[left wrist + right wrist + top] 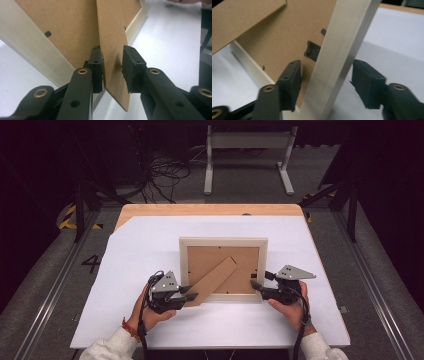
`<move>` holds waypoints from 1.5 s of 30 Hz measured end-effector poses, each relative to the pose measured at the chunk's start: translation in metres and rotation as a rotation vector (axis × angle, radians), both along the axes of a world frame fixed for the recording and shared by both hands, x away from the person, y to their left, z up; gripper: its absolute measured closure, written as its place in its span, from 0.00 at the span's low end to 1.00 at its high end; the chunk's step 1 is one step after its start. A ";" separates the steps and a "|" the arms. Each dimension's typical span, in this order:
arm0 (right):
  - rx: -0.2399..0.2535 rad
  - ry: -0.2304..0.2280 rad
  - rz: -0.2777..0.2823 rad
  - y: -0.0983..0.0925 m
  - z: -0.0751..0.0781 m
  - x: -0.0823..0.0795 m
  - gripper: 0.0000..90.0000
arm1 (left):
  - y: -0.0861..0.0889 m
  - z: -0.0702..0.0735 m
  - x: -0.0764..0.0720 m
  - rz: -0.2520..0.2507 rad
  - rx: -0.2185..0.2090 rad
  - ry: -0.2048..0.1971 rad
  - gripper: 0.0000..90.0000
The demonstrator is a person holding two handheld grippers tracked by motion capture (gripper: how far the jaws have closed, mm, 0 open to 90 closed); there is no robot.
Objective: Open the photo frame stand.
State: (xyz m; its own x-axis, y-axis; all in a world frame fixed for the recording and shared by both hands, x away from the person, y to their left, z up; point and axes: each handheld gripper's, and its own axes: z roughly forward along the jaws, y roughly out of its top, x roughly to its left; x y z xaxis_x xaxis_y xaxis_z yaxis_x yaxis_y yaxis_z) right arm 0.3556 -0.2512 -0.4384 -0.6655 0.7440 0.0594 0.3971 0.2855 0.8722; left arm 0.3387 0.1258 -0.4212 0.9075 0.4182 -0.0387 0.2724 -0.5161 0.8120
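Note:
A picture frame [223, 242] with a pale wooden rim lies face down on the white sheet, its brown backing [205, 260] up. Its cardboard stand strut [216, 279] swings out diagonally toward the lower left. My left gripper [192, 295] is at the strut's lower end. In the left gripper view the strut [112, 45] passes slantwise between the pads of that gripper [112, 70], which stand close but do not clamp it. My right gripper [256, 286] is at the frame's lower right corner. In the right gripper view its jaws [325, 82] straddle the pale rail [342, 50], open with gaps on both sides.
The white sheet [150, 245] covers most of a wooden table [210, 210], whose far edge shows bare. Beyond it on the floor stand a white metal support [247, 142] and a tangle of cables [165, 175]. Metal rails [380, 285] run along both sides.

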 end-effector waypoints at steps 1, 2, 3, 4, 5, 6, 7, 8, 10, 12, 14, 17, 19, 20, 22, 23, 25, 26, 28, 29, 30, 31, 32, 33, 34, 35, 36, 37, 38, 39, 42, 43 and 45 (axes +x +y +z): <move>-0.009 0.013 0.022 0.002 -0.002 0.001 0.39 | 0.000 0.000 -0.001 -0.002 0.005 -0.005 0.81; -0.019 0.026 0.037 0.005 -0.004 0.002 0.39 | 0.000 0.000 -0.003 -0.003 0.008 -0.007 0.81; -0.030 0.032 0.052 0.007 -0.005 0.002 0.39 | 0.000 0.000 -0.003 -0.003 0.011 -0.010 0.81; -0.033 0.033 0.060 0.009 -0.006 0.001 0.41 | 0.000 0.001 -0.003 -0.005 0.009 -0.011 0.81; -0.040 0.032 0.058 0.011 -0.007 0.001 0.40 | 0.000 0.001 -0.003 -0.003 0.007 -0.008 0.81; -0.046 0.032 0.054 0.012 -0.007 0.001 0.40 | 0.000 0.001 -0.003 -0.001 0.007 -0.006 0.81; -0.042 0.037 0.056 0.012 -0.007 0.001 0.41 | -0.001 0.000 -0.003 0.001 0.008 -0.008 0.81; -0.036 0.040 0.061 0.011 -0.007 0.001 0.42 | -0.001 0.000 -0.003 0.001 0.007 -0.008 0.81; -0.032 0.042 0.060 0.010 -0.007 0.001 0.43 | -0.001 -0.001 -0.003 0.004 0.008 -0.009 0.81; -0.033 0.042 0.056 0.010 -0.006 0.000 0.43 | -0.001 -0.001 -0.002 0.007 0.009 -0.010 0.81; -0.035 0.040 0.052 0.011 -0.006 0.000 0.43 | -0.001 -0.001 -0.001 0.009 0.003 -0.009 0.81; -0.044 0.022 0.028 0.010 -0.005 0.001 0.44 | -0.003 0.001 0.001 0.014 -0.001 -0.018 0.81; -0.045 0.019 0.017 0.010 -0.005 0.002 0.44 | -0.004 0.000 0.003 0.022 -0.004 -0.018 0.81; -0.043 0.017 0.013 0.010 -0.006 0.003 0.44 | -0.005 0.000 0.006 0.030 -0.005 -0.015 0.81; -0.050 0.009 0.003 0.010 -0.006 0.005 0.44 | -0.006 -0.001 0.010 0.040 -0.010 -0.012 0.81; -0.051 0.005 -0.001 0.011 -0.005 0.006 0.44 | -0.006 -0.001 0.011 0.046 -0.015 -0.010 0.81; -0.055 -0.004 -0.008 0.011 -0.006 0.009 0.43 | -0.007 0.000 0.012 0.050 -0.023 -0.008 0.81; -0.058 -0.010 -0.016 0.011 -0.006 0.010 0.43 | -0.006 0.000 0.012 0.046 -0.025 -0.010 0.81; -0.062 -0.019 -0.023 0.012 -0.006 0.012 0.43 | -0.007 0.001 0.011 0.039 -0.031 -0.010 0.81; -0.063 -0.022 -0.024 0.012 -0.006 0.012 0.43 | -0.007 0.001 0.009 0.035 -0.031 -0.010 0.82; -0.062 -0.023 -0.025 0.013 -0.006 0.011 0.43 | -0.007 0.002 0.007 0.030 -0.024 -0.018 0.82; -0.064 -0.025 -0.029 0.013 -0.006 0.010 0.43 | -0.008 0.003 0.005 0.023 -0.022 -0.021 0.81; -0.064 -0.028 -0.036 0.014 -0.006 0.009 0.43 | -0.008 0.004 0.002 0.016 -0.019 -0.024 0.81; -0.069 -0.032 -0.041 0.014 -0.006 0.007 0.43 | -0.009 0.004 -0.001 0.009 -0.017 -0.027 0.82; -0.073 -0.037 -0.042 0.015 -0.006 0.006 0.43 | -0.009 0.004 -0.004 0.004 -0.012 -0.034 0.82; -0.079 -0.041 -0.042 0.015 -0.005 0.005 0.43 | -0.010 0.004 -0.007 -0.002 -0.006 -0.037 0.82; -0.082 -0.046 -0.043 0.016 -0.005 0.004 0.43 | -0.010 0.004 -0.009 -0.004 0.001 -0.040 0.82; -0.088 -0.050 -0.044 0.016 -0.005 0.003 0.43 | -0.011 0.004 -0.011 -0.007 0.006 -0.046 0.82; -0.091 -0.054 -0.045 0.016 -0.005 0.002 0.43 | -0.012 0.004 -0.014 -0.010 0.012 -0.047 0.82; -0.093 -0.057 -0.047 0.017 -0.005 0.001 0.43 | -0.012 0.004 -0.016 -0.011 0.013 -0.050 0.82; -0.100 -0.064 -0.048 0.017 -0.005 -0.002 0.44 | -0.013 0.003 -0.020 -0.016 0.021 -0.054 0.82; -0.099 -0.064 -0.047 0.017 -0.005 -0.002 0.44 | -0.013 0.003 -0.021 -0.013 0.021 -0.052 0.83; -0.100 -0.067 -0.050 0.017 -0.005 -0.003 0.44 | -0.014 0.003 -0.023 -0.014 0.022 -0.053 0.83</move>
